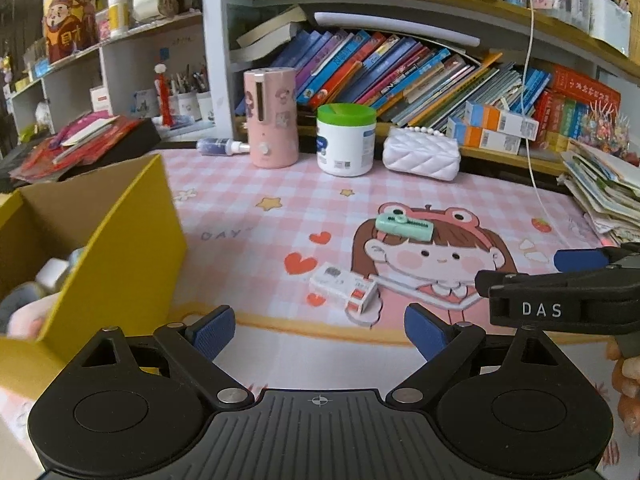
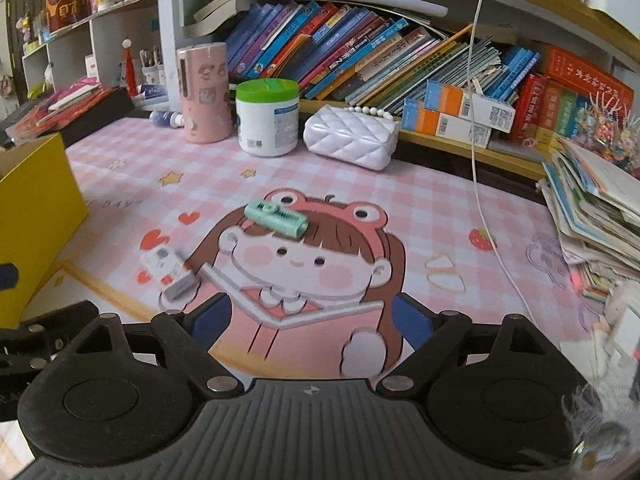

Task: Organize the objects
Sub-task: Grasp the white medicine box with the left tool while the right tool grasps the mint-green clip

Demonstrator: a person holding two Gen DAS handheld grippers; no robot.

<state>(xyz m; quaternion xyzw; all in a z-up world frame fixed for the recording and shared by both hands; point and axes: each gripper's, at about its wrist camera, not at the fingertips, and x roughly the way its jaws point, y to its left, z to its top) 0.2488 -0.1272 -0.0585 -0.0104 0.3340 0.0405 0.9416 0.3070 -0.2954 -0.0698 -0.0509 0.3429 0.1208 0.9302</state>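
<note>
Setting: a desk under a pink checked mat (image 1: 280, 184) printed with a cartoon girl in a frog hat, backed by shelves crammed with leaning books (image 1: 400, 68).
Back row: a pink cylindrical dispenser (image 1: 272, 118), a white tub with a green lid (image 1: 346, 140) and a white quilted purse (image 1: 420, 154) stand side by side along the mat's far edge.
Task items: a mint-green clip (image 1: 404, 227) lies on the printed girl's fringe; a small white packet with red print (image 1: 344, 286) lies nearer and to its left, apart from it.
Box: a yellow cardboard box (image 1: 120, 248) stands open at the mat's left side.
Left gripper (image 1: 320, 330): blue-padded jaws spread wide, nothing between them, hovering over the mat's near edge short of the packet.
Right gripper (image 2: 310, 320): jaws likewise wide apart and empty, above the girl's collar.
Hard to make out: the box's contents are a blur of pale shapes in the left view; the packet's print is unreadable; the right view's lower right corner is smeared.
Cut off: the box in the right view (image 2: 36, 216) shows only one outer wall.
Only in the left view: the box's inside, the right gripper's side marked DAS (image 1: 560, 300), and fingertips (image 1: 628, 376) at the right edge.
Only in the right view: more of the paper stack (image 2: 592, 216) at the right.
</note>
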